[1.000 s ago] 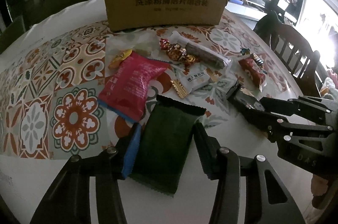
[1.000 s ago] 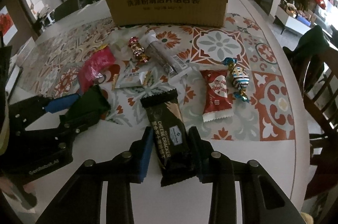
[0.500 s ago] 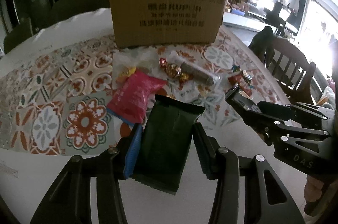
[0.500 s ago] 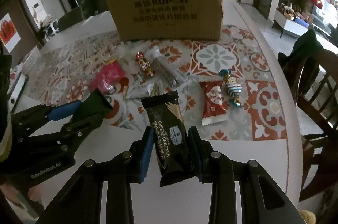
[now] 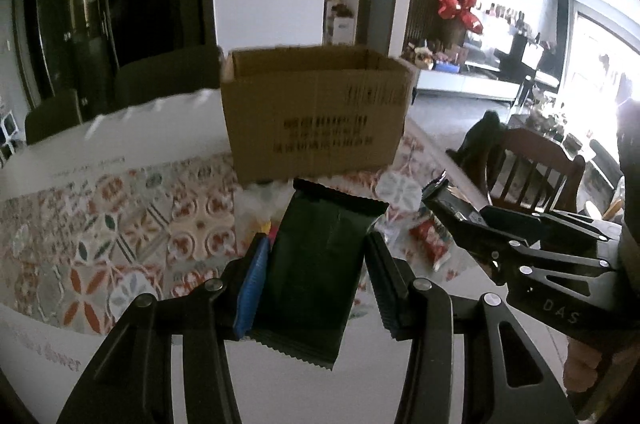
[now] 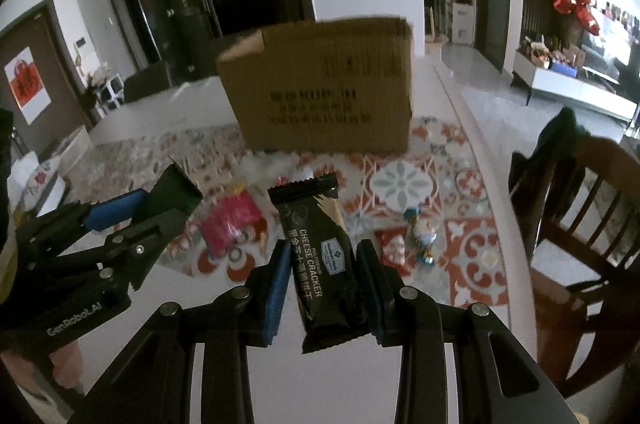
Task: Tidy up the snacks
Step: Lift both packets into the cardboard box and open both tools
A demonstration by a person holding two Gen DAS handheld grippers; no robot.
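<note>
My left gripper [image 5: 316,260] is shut on a dark green snack packet [image 5: 316,264] and holds it above the table. My right gripper [image 6: 324,264] is shut on a black cheese cracker packet [image 6: 324,256], also lifted. Each gripper shows in the other's view: the right one [image 5: 452,208] with its packet, the left one [image 6: 176,192] with the green packet. An open cardboard box [image 5: 316,116] stands at the back of the table; it also shows in the right wrist view [image 6: 324,88]. Its inside is hidden.
Loose snacks lie on the patterned tablecloth [image 6: 404,180]: a pink packet [image 6: 228,220], a red packet [image 6: 394,244], a wrapped candy [image 6: 424,236]. A wooden chair [image 6: 580,224] stands at the table's right edge.
Both grippers have risen from the table with their packets and tilted up toward the box. The box's open top now comes into view.
</note>
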